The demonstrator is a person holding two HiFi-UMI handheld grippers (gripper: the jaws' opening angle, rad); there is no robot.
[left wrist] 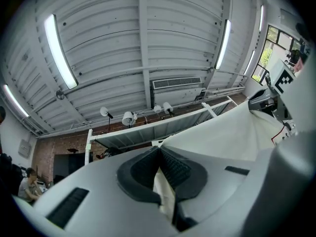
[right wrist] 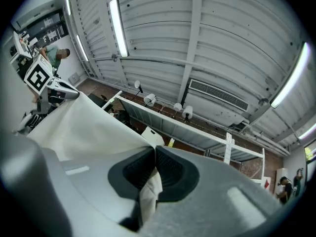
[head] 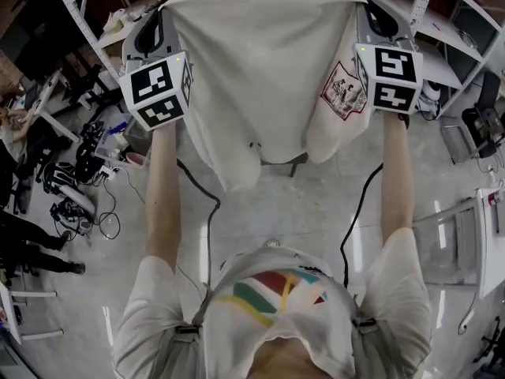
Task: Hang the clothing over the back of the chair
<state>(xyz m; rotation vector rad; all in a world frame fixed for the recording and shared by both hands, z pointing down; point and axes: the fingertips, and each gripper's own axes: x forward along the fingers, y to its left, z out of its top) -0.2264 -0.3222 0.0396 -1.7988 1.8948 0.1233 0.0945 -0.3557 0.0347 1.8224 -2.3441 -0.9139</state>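
Fingers (left wrist: 174, 169) of left gripper (left wrist: 159, 151) pinched shut on white shirt (head: 260, 77); right gripper (right wrist: 154, 151) likewise. Shirt hangs spread between them, logo patch (head: 343, 91) showing.

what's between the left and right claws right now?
The white garment, its top edge stretched from the left claw to the right claw, both shut on it. The head view shows it.
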